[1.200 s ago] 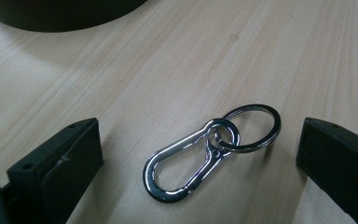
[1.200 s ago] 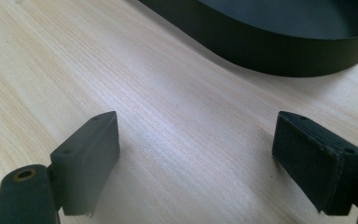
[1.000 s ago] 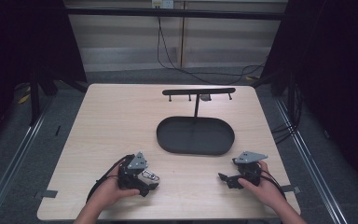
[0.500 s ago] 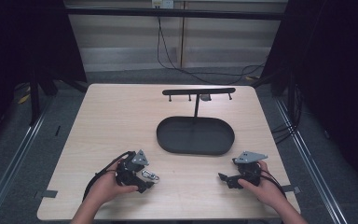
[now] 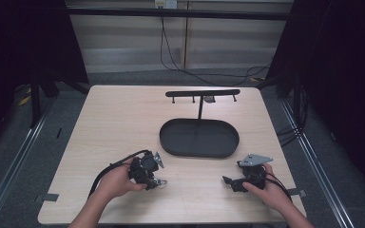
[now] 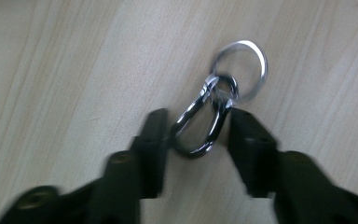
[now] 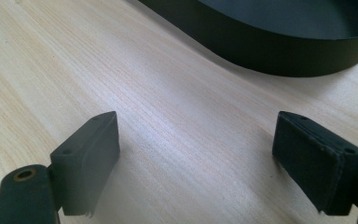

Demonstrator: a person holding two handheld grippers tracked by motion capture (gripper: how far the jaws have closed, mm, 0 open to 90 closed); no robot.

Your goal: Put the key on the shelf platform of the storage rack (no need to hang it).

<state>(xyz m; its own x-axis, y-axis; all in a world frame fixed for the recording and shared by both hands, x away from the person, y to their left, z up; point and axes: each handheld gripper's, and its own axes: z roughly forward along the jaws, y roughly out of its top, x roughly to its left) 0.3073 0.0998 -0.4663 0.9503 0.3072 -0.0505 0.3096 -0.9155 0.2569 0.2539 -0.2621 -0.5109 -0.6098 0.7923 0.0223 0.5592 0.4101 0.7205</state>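
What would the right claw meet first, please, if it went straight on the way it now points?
Probably the side wall of the black oval tray: the open right claw looks over bare table towards it, though the distance is unclear.

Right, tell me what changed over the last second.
The left gripper crept slightly forward and right on the table, its jaws now flanking the carabiner with its key ring, not yet clamped. The right gripper, tray and hook rack stayed put.
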